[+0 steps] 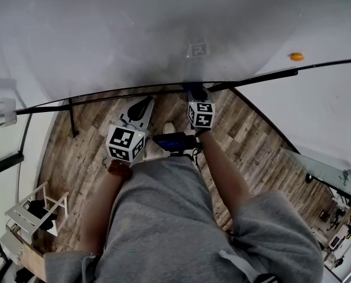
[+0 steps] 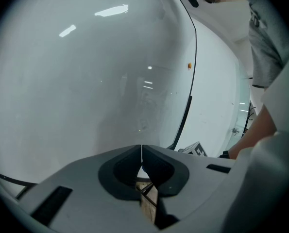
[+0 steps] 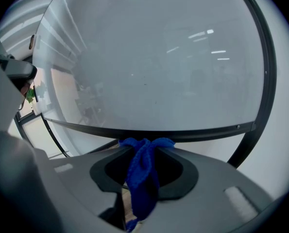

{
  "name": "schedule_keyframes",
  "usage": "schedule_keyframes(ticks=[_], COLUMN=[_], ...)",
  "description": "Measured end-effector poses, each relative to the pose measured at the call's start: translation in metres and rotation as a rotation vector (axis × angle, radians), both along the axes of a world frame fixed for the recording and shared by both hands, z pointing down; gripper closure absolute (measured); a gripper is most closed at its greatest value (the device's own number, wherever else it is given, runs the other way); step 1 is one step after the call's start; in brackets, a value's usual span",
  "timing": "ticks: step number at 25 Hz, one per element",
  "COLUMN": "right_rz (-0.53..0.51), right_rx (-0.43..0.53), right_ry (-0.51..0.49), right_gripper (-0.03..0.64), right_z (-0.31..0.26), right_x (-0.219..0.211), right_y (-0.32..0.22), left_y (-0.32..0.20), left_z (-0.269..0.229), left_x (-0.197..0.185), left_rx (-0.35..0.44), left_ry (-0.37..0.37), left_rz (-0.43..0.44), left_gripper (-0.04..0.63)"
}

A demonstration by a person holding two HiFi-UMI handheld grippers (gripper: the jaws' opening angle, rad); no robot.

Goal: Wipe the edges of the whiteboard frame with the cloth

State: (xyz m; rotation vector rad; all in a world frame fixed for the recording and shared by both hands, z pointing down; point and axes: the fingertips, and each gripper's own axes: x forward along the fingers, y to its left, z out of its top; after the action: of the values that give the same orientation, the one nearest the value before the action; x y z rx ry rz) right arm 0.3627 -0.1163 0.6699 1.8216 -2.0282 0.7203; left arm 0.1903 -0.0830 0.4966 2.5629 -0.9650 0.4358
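**Near.** Person's grey-clad legs and forearms fill the lower head view, above a wood-plank floor (image 1: 92,128).

**Left hand-held gripper** (image 2: 142,149): jaws pressed together with only a hairline slit between them and nothing in them. It is held idle just short of the board's lower edge.

**Right hand-held gripper** (image 3: 146,143): jaws clamped on a blue cloth (image 3: 143,178). The cloth hangs bunched down the throat, and a small tuft stands out past the tips.

**Whiteboard frame** (image 3: 183,132): black bottom rail. The tuft sits right at it, roughly mid-length and left of the rail's right corner.

**Far.** Whiteboard (image 1: 134,34), with a glossy grey-white face. A small orange magnet (image 1: 297,56) sits at far right.

**Risks.**
- So little cloth stands clear that a hard push would likely put the bare jaw tips on the rail.
- Dragging along the rail could tug the bunched cloth out of the grip.
- The narrow wad probably covers only a thin strip at each pass.

**Unclear.**
- The head view hides the cloth behind the marker cube.
- Actual contact between cloth and rail cannot be confirmed.
- The frame's top edge is out of view.
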Motion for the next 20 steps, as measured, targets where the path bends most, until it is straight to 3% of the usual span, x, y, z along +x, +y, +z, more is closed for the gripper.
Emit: schedule_keyframes(ticks=[10, 16, 20], right_rz=[-0.02, -0.037, -0.038], right_rx=[-0.005, -0.012, -0.009], right_ry=[0.002, 0.01, 0.001], right_gripper=[0.477, 0.477, 0.477], right_z=[0.0, 0.003, 0.001], right_x=[-0.017, -0.054, -0.039], right_y=[-0.002, -0.006, -0.006], left_y=[0.0, -0.003, 0.0], left_z=[0.0, 0.005, 0.005], left_x=[-0.022, -0.063, -0.047], left_rx=[0.0, -0.009, -0.016], left_ry=[0.007, 0.007, -0.007], left_rz=[-0.035, -0.059, -0.067], left_gripper=[0.58, 0.58, 0.58])
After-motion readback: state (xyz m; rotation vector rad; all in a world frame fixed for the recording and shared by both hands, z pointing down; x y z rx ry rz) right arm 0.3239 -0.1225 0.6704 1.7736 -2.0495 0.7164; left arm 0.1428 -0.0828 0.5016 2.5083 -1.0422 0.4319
